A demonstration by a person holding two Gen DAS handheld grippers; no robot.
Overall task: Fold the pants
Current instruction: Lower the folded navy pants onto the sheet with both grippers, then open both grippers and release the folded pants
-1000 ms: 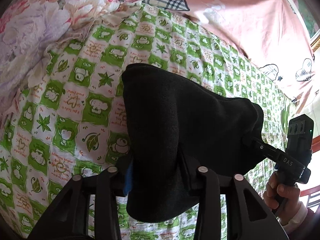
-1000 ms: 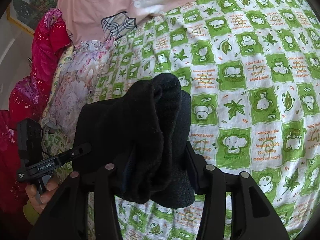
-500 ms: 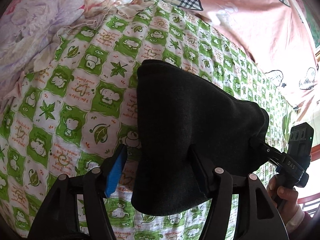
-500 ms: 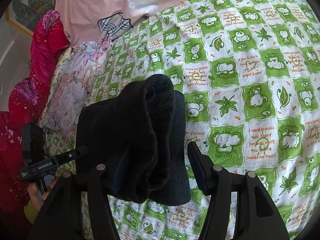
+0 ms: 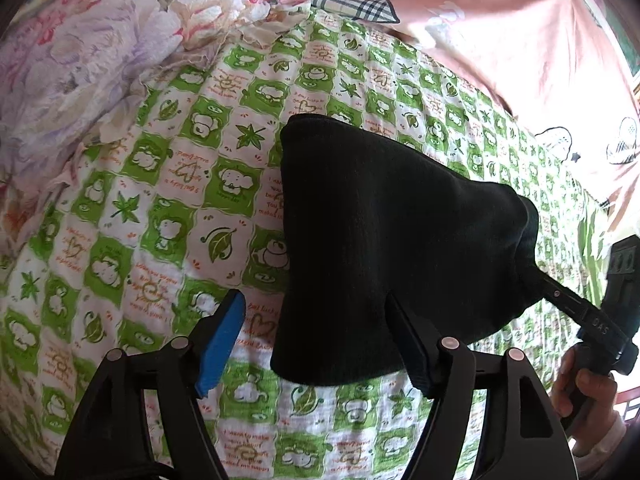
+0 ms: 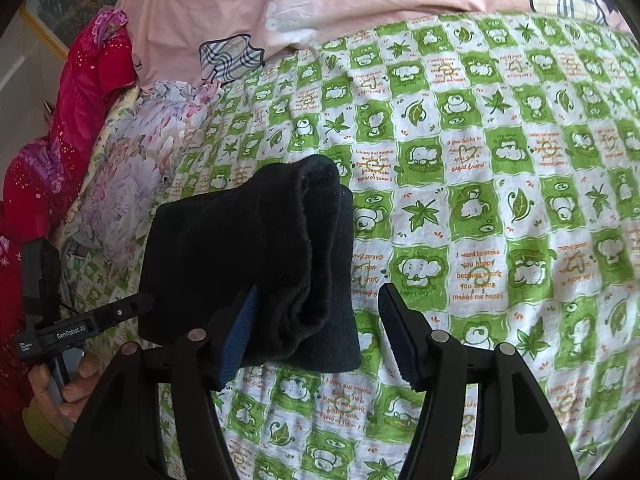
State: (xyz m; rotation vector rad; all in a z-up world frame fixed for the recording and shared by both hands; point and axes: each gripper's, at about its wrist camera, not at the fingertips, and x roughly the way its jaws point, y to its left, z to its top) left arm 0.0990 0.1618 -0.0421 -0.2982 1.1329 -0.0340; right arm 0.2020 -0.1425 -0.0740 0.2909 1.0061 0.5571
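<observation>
Bed (image 5: 120,240): the largest item, filling most of both wrist views. Covered by a quilted sheet (image 6: 500,200) in green and white checks, printed with small animals, leaves, hearts and orange lettering; lightly rumpled.

Pink cover (image 5: 500,28): plain pink cloth with plaid heart and cartoon patches, lying along the far edge of the bed beyond the green sheet.

Floral quilt (image 5: 80,60): pale purple and pink flower print, bunched at the side of the bed, its frilled edge overlapping the green sheet.

Red garment (image 6: 80,100): bright red-pink patterned cloth, heaped past the floral quilt at the edge of the right wrist view.

Picture frame (image 6: 44,36): a gold-edged corner on the wall behind the red garment; subject unclear.

Pants (image 5: 380,240): black, soft knit, folded into a thick compact bundle of several layers, lying on the green sheet near the middle of the bed. The rolled fold edge faces the right wrist camera.

Left tool (image 5: 316,344): fingers spread apart, blue pad exposed on one side; the bundle's near corner lies between them, unclamped.

Right tool (image 6: 316,336): fingers likewise apart around the other end of the bundle, one pad against the cloth, the other clear of it.
</observation>
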